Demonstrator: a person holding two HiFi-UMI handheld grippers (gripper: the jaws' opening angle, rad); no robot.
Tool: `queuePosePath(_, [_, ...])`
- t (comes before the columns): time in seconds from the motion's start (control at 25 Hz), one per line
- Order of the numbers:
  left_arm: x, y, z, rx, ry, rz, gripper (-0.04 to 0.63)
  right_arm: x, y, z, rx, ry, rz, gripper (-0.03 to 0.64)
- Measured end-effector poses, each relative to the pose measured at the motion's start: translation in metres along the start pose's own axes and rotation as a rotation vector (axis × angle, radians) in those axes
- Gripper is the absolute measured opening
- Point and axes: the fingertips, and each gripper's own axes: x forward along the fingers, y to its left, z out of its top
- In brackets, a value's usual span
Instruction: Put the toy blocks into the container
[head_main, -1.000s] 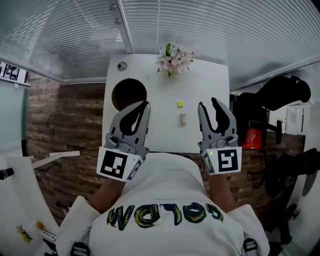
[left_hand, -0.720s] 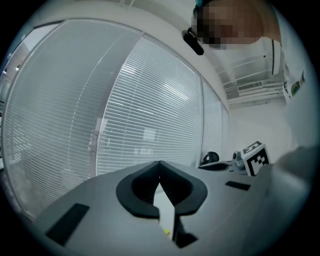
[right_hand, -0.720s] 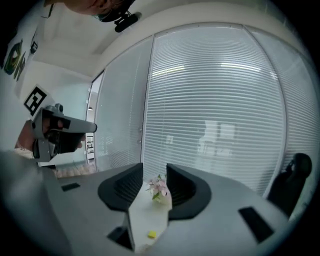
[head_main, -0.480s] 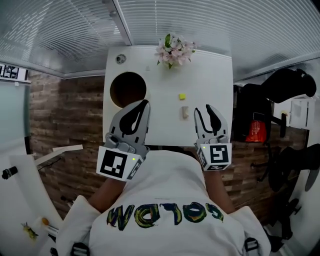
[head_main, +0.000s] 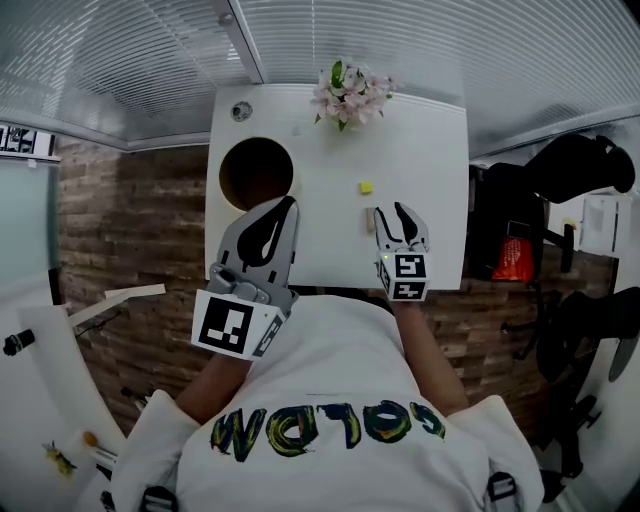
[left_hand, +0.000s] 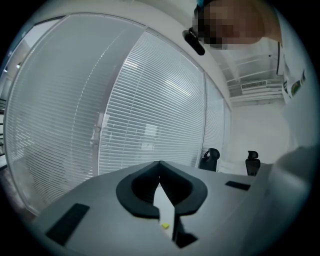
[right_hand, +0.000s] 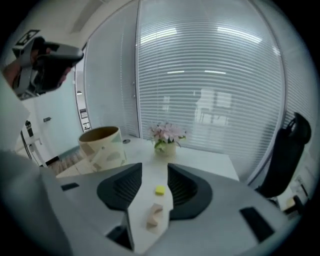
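Right hand-held gripper lower, jaws wider

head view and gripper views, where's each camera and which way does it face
Head view: on the head, steeply down at table; shirt, left gripper, right gripper show.
Left gripper view: on that gripper, facing blinds; shut jaws show.
Right gripper view: on that gripper, facing container and flowers; jaws just opening, nothing between.
All share the yellow block.

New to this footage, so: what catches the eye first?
The white table, with a round container at its left and pink flowers at its far edge. Near its front, the right hand-held gripper, jaws just opening, gripping nothing, hangs by a beige block, a yellow block beyond.
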Motion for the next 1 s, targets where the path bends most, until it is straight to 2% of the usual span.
queuePosePath(0.24, [-0.008, 0.003, 0.004, 0.005, -0.004, 0.016, 0.008, 0.047, 0.005, -0.098, -0.001, 0.18, -0.004, 0.18])
queuePosePath(0.44, [-0.013, 0.007, 0.0, -0.004, 0.002, 0.026, 0.008, 0.068, 0.004, -0.146, 0.008, 0.25, -0.018, 0.19])
queuePosePath(0.68, [-0.019, 0.007, -0.002, -0.007, 0.007, 0.025, 0.008, 0.077, 0.005, -0.17, 0.043, 0.301, -0.013, 0.193])
queuePosePath(0.84, [-0.02, 0.008, -0.003, -0.01, 0.008, 0.025, 0.008, 0.079, 0.006, -0.178, 0.091, 0.295, -0.004, 0.155])
queuePosePath(1.0, [-0.023, 0.009, -0.003, -0.006, 0.009, 0.028, 0.008, 0.078, 0.006, -0.178, 0.092, 0.292, 0.001, 0.152])
